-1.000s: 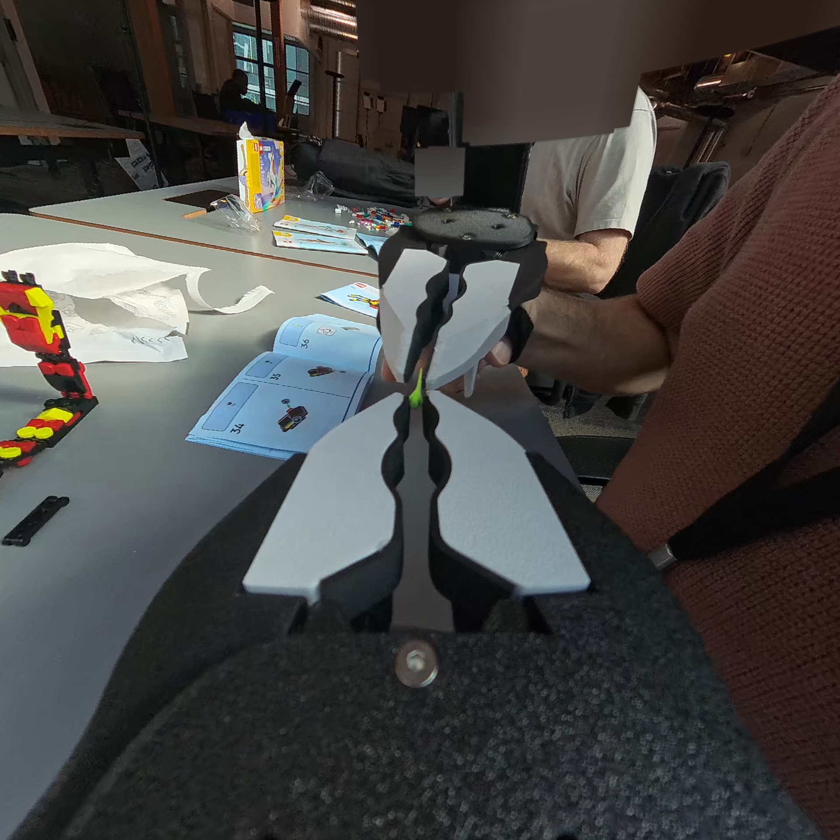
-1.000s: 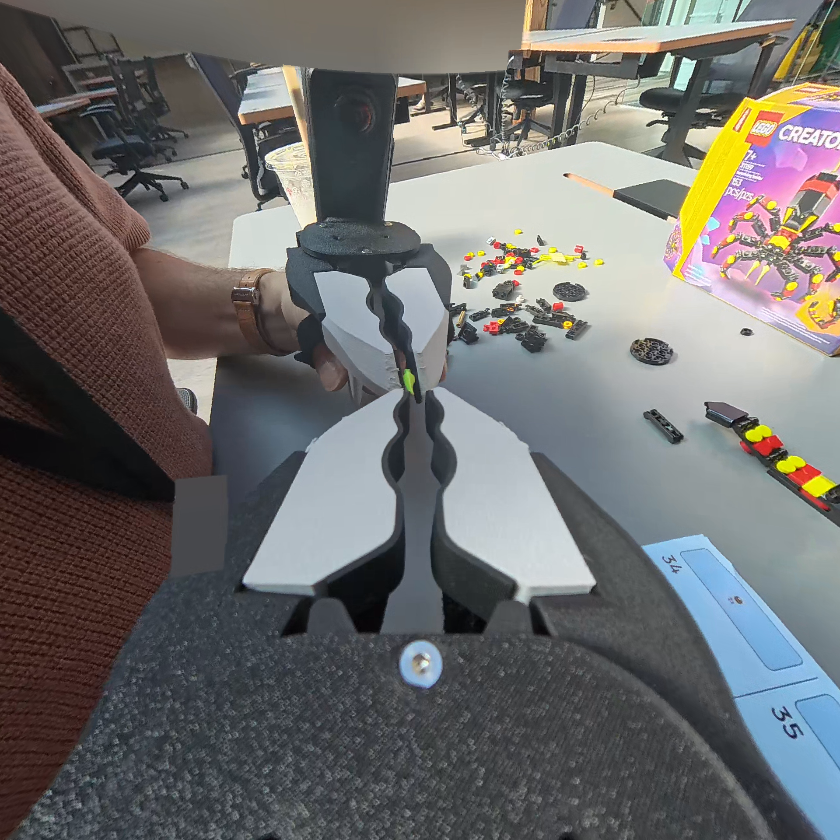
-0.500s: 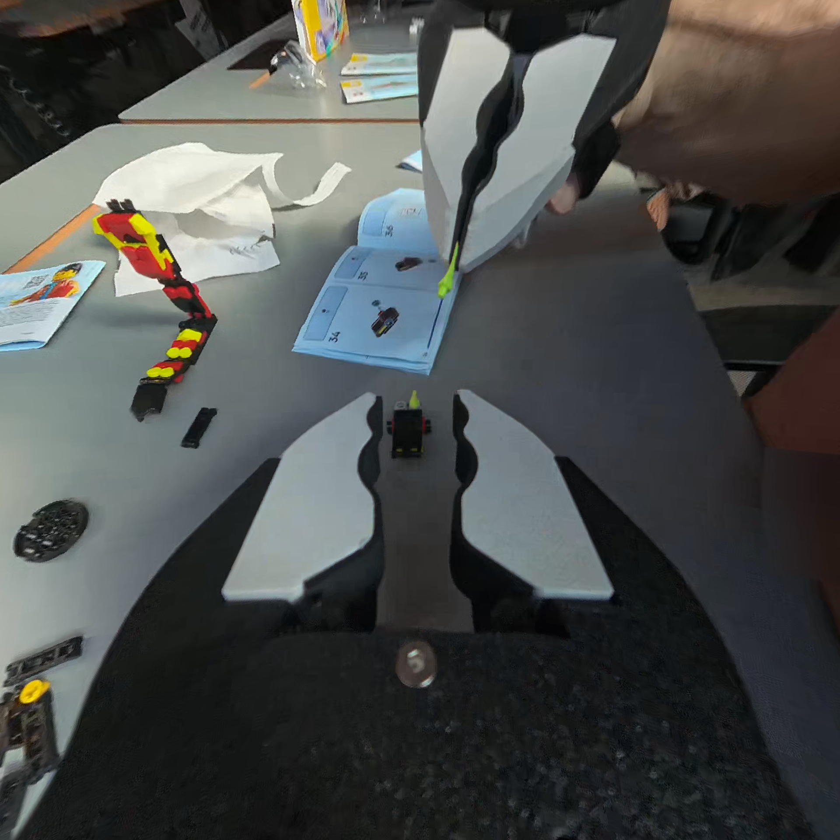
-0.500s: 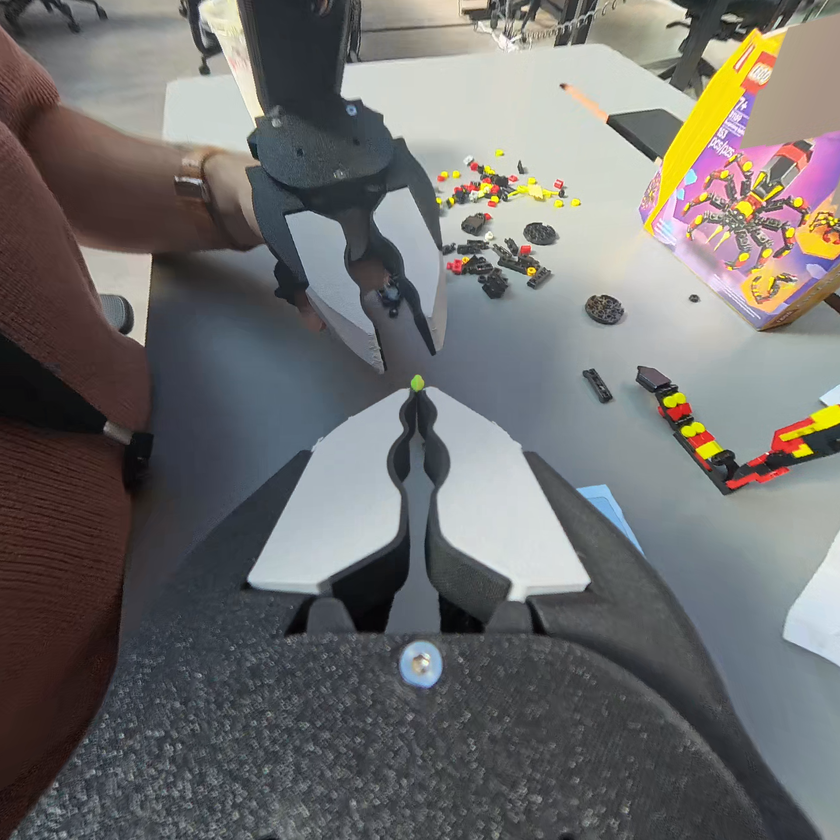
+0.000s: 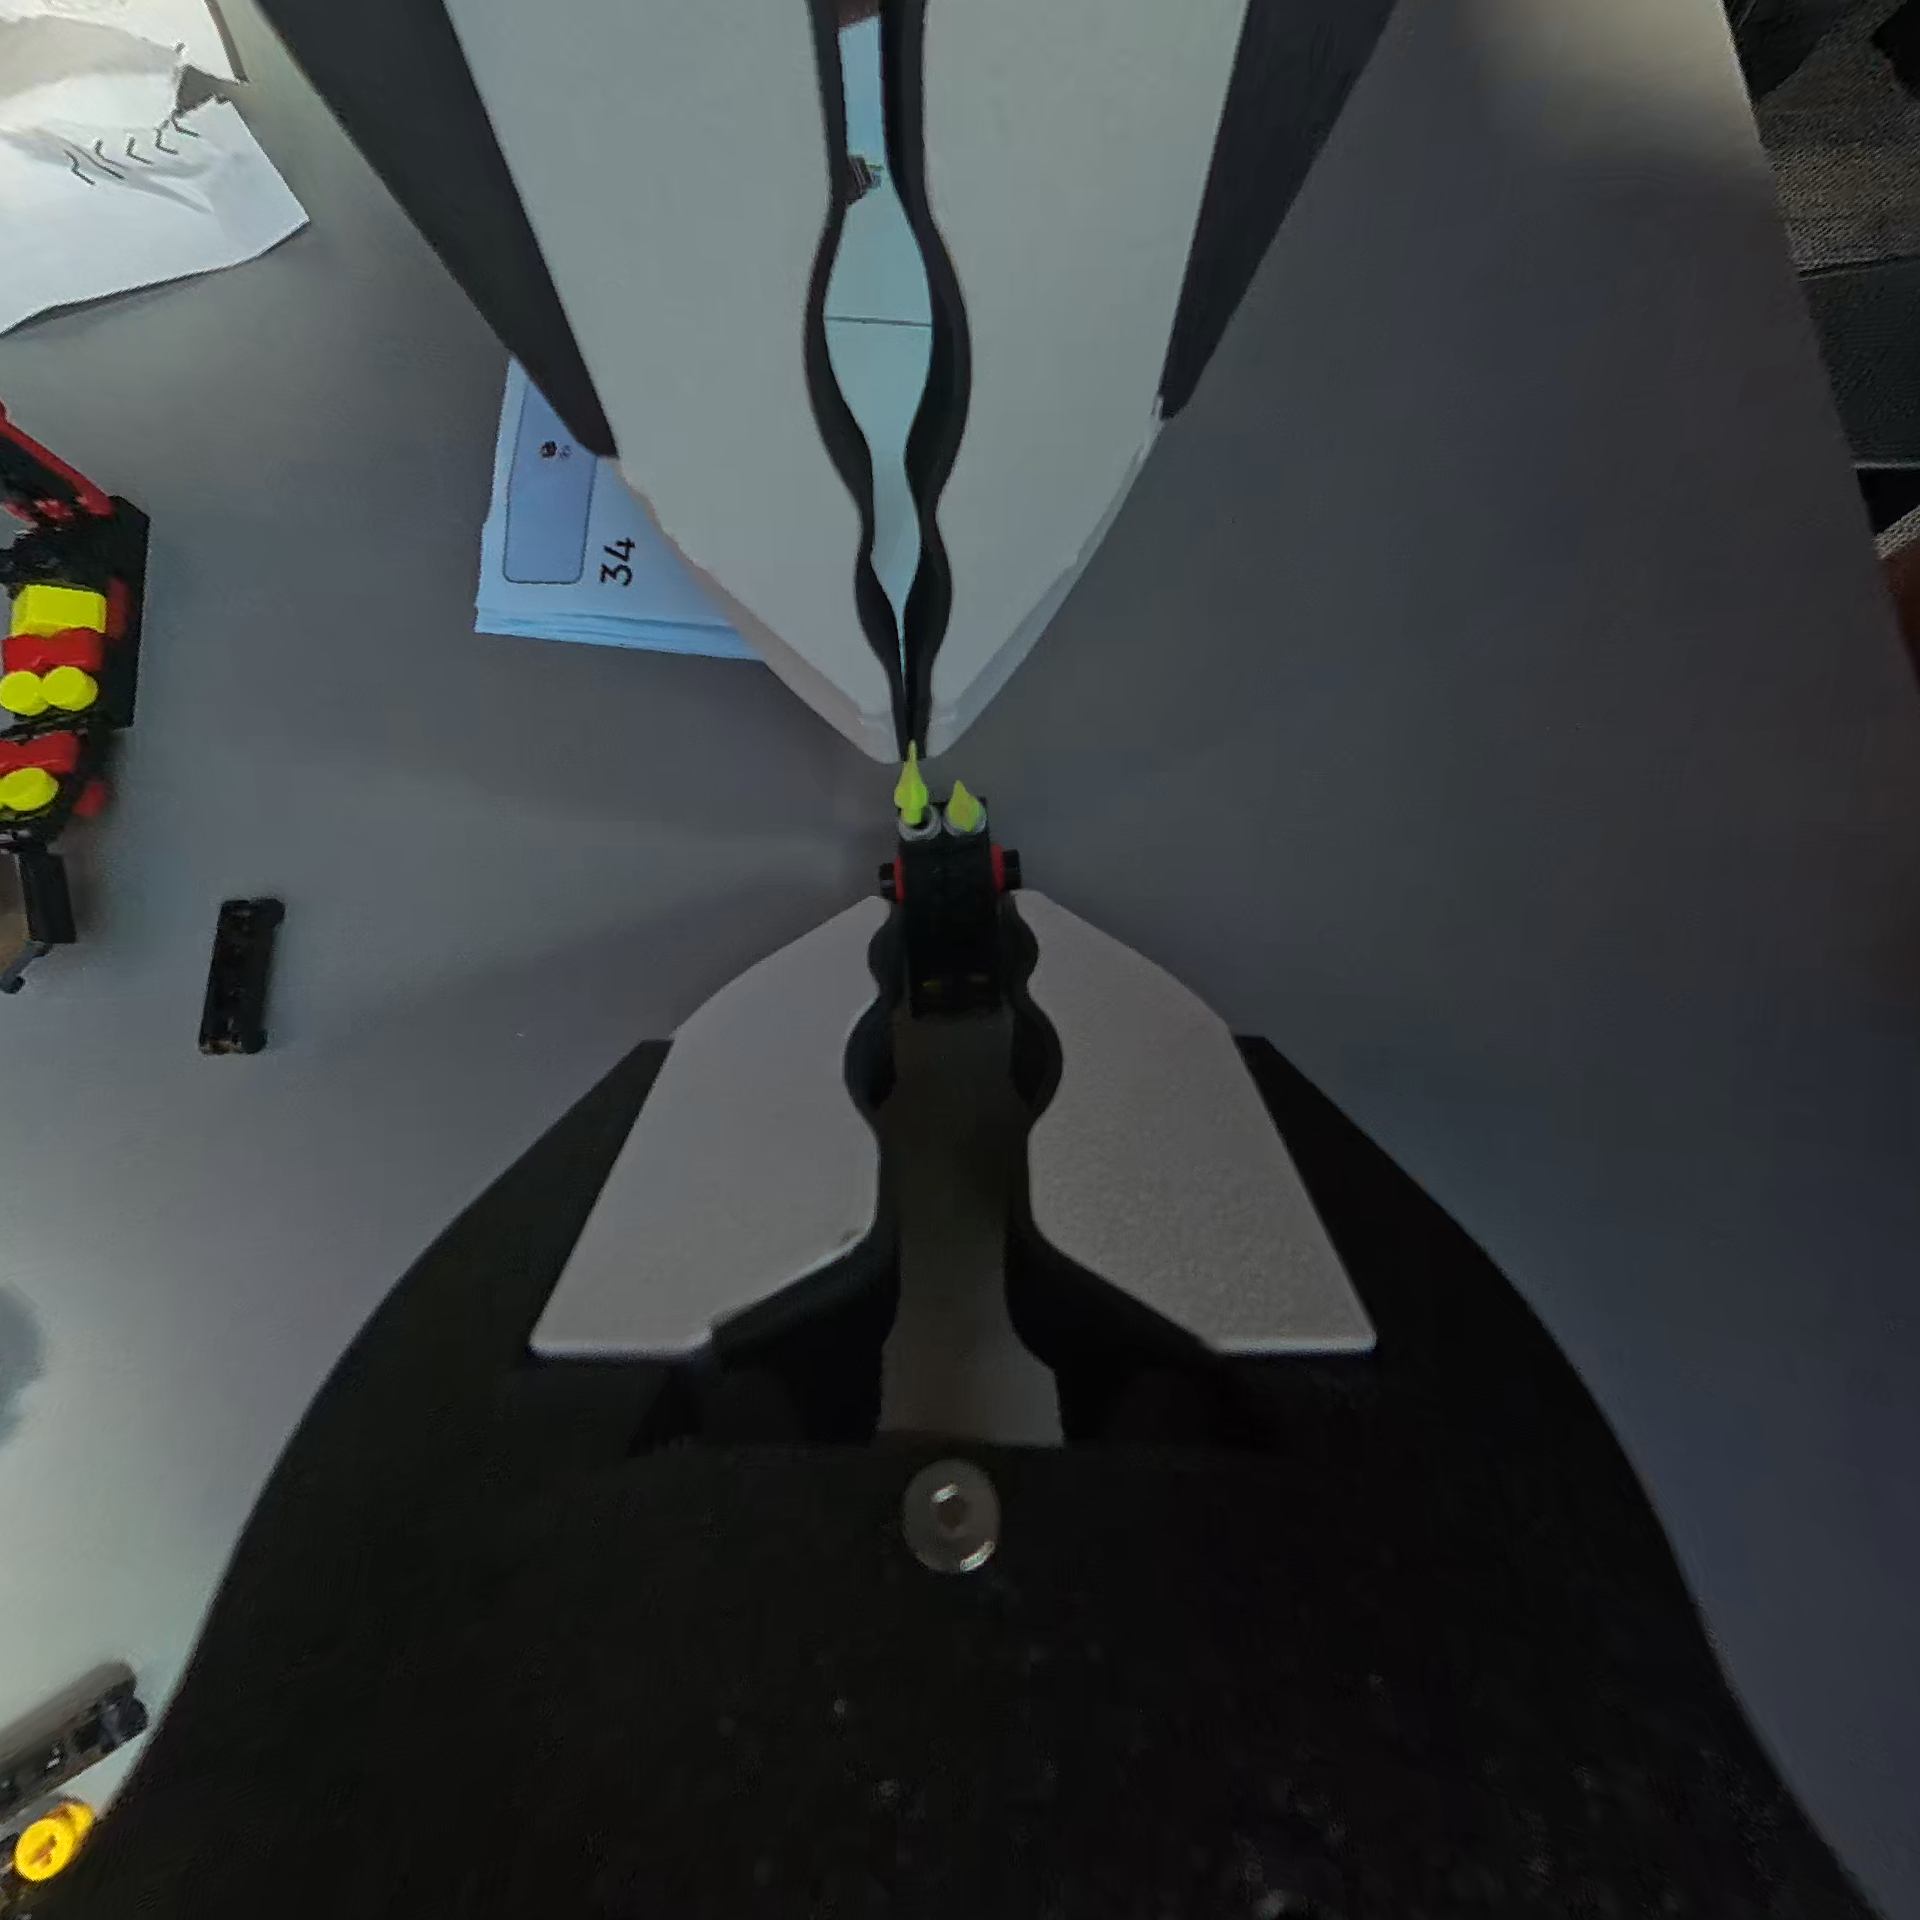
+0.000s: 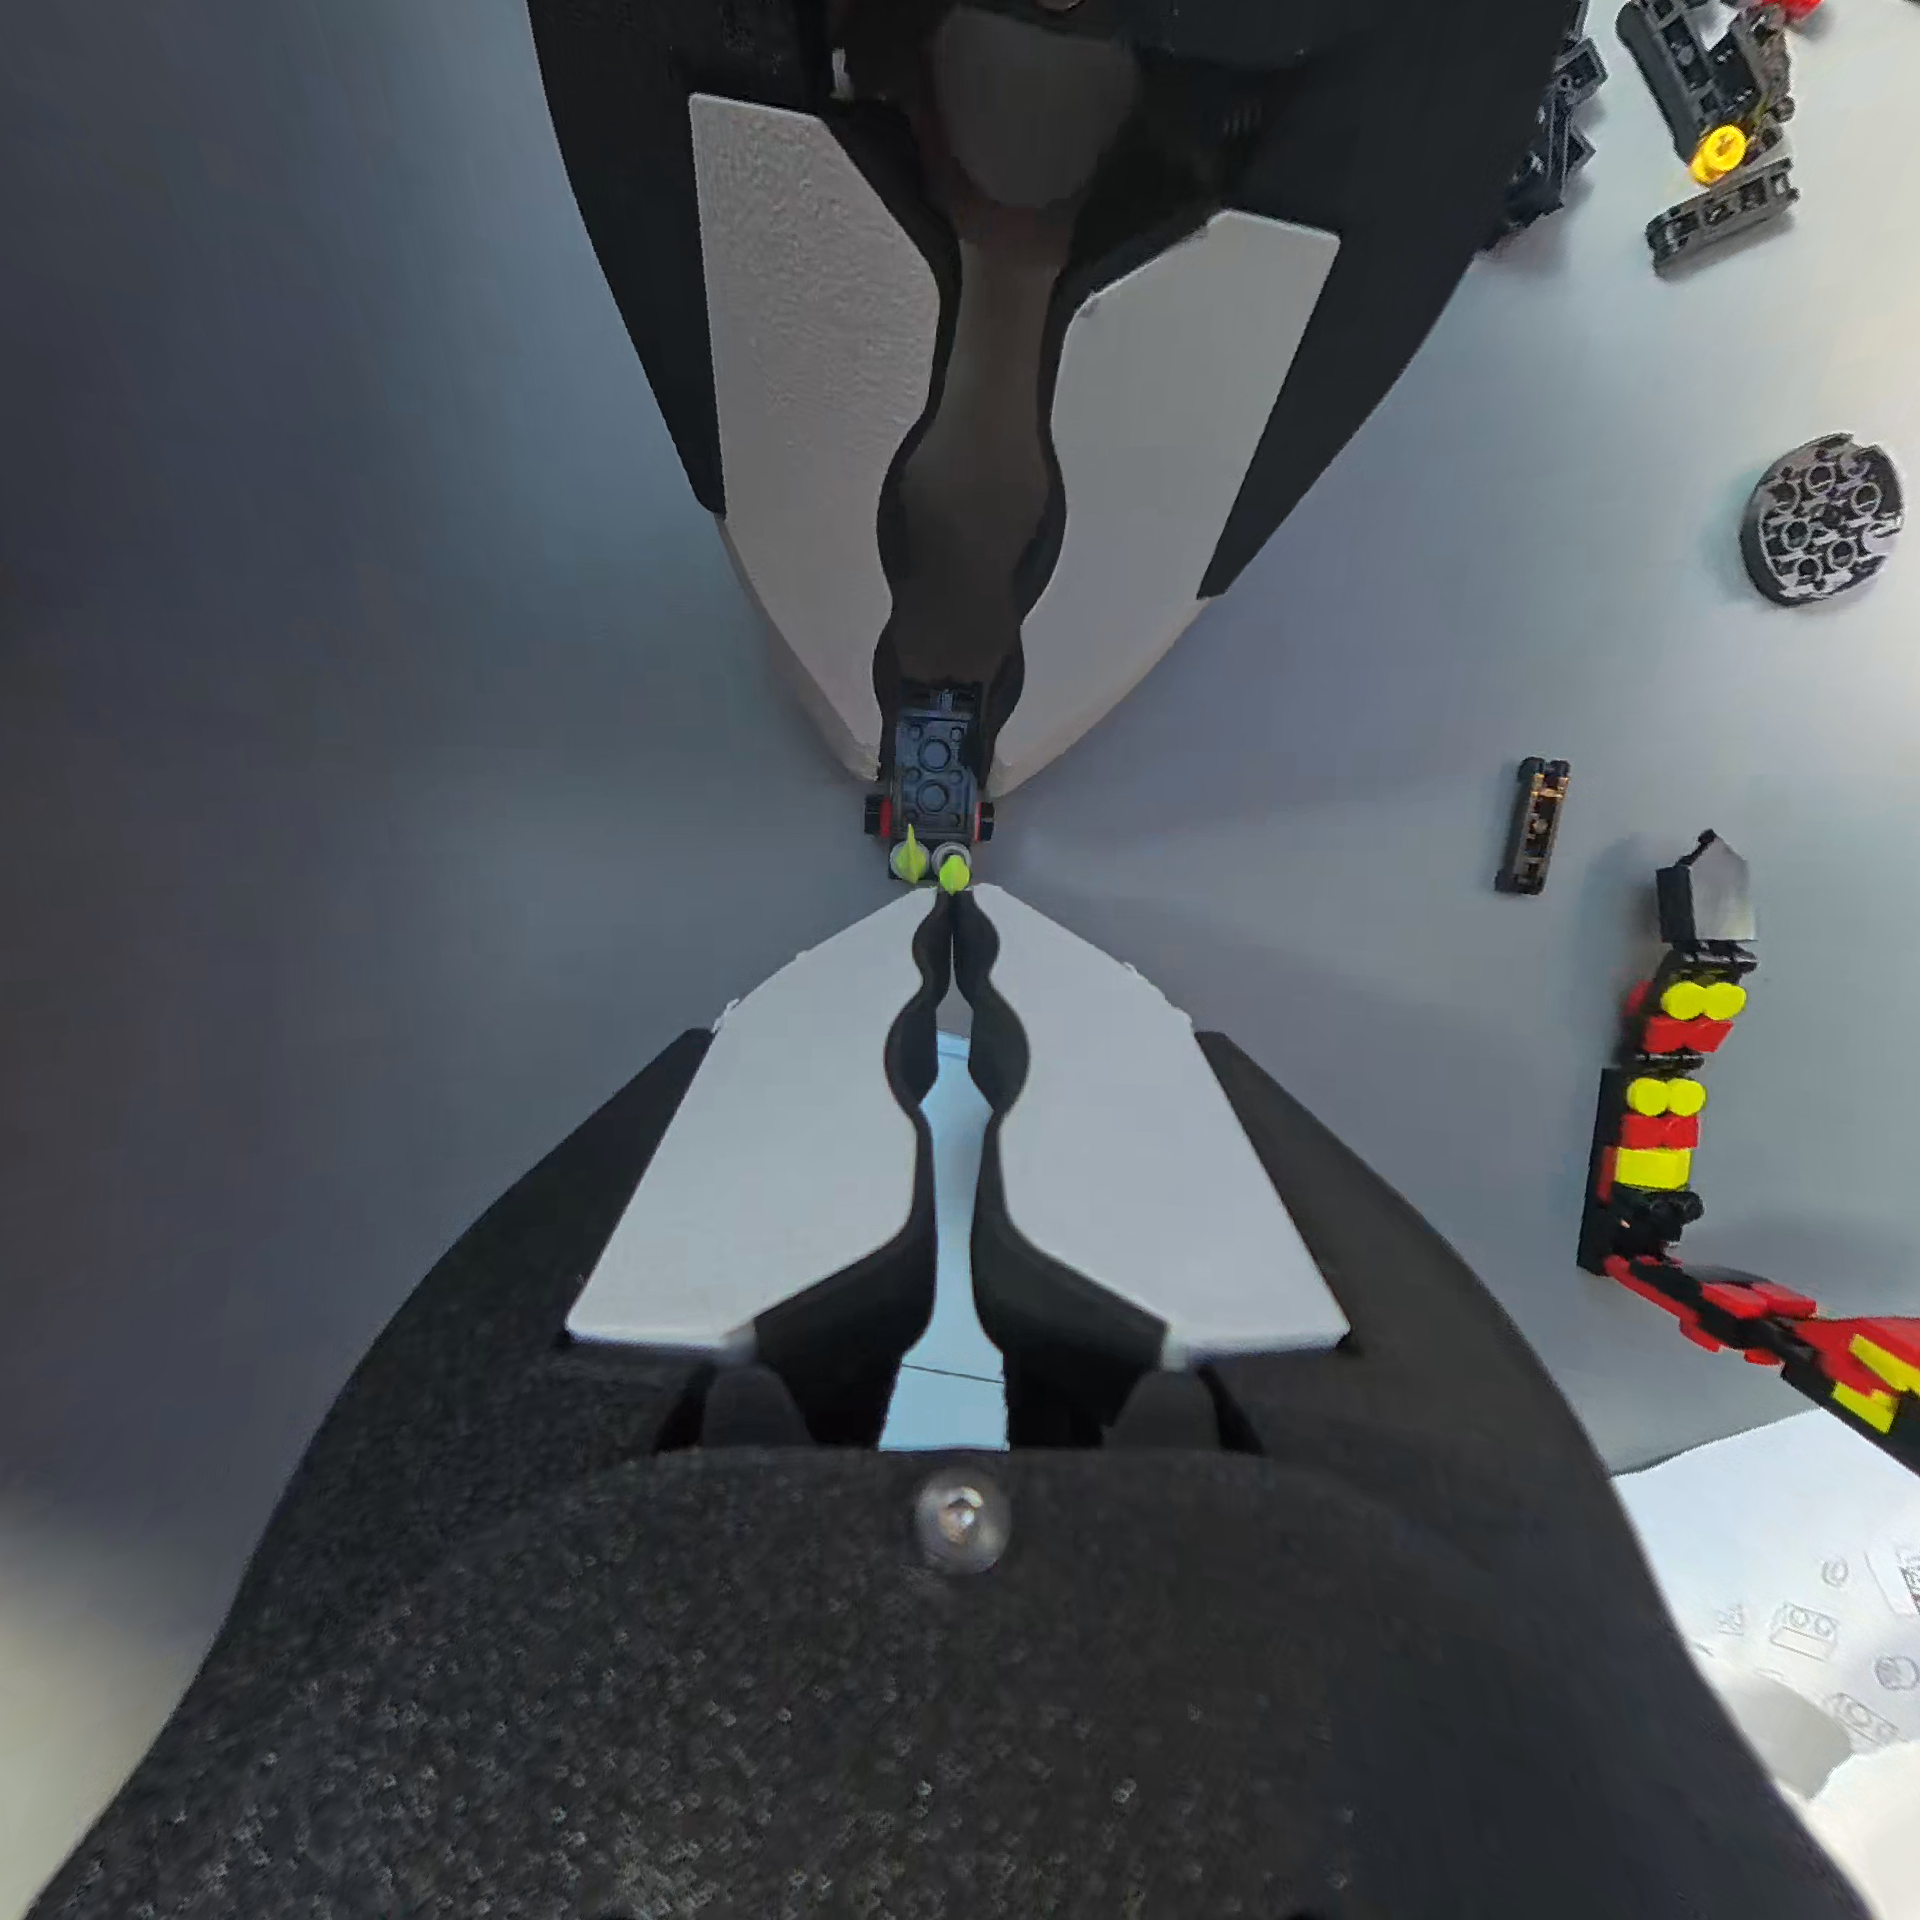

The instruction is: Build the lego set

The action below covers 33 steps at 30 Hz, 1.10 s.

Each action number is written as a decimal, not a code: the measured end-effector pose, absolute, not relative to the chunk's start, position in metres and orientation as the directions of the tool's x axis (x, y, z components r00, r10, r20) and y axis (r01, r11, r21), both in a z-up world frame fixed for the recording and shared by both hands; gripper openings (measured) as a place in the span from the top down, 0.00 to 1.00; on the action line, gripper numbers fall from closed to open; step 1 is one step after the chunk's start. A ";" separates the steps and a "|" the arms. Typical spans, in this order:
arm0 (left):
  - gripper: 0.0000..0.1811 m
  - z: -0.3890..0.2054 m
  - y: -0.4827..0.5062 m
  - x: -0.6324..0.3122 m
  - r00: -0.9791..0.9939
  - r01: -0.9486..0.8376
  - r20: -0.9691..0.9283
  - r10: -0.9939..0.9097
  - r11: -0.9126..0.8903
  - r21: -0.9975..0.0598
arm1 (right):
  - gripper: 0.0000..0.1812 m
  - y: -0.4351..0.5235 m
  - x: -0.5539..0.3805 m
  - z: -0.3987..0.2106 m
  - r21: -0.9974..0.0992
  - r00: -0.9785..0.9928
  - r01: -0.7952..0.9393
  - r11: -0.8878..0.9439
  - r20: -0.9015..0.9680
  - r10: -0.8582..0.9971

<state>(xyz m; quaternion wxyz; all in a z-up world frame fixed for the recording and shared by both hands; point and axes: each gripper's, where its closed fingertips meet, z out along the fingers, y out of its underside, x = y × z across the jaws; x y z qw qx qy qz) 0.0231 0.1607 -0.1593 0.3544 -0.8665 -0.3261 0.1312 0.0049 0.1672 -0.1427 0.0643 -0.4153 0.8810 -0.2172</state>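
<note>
Black block sat over the table, clamped between our left tongs to steady it; our right tongs, nearly closed, pinched a lime spike at its empty socket, beside one already seated.

Both wrist cameras look steeply down at the grey table, close above it, facing each other across the small black assembly. Each view shares that assembly, the opposite gripper, and seemingly the black-red-yellow chain.
</note>
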 end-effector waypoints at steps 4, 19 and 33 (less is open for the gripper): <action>0.90 -0.160 0.161 0.022 0.758 0.469 0.000 0.652 -0.545 -0.695 | 1.00 0.166 0.004 -0.143 -0.411 -0.627 -0.726 0.551 0.066 -0.776; 0.91 -0.159 0.163 0.018 0.746 0.464 -0.004 0.666 -0.524 -0.714 | 1.00 0.165 0.007 -0.145 -0.367 -0.637 -0.728 0.579 0.049 -0.770; 0.91 -0.159 0.163 0.017 0.740 0.463 -0.009 0.673 -0.518 -0.719 | 1.00 0.165 0.007 -0.147 -0.391 -0.670 -0.696 0.603 0.050 -0.741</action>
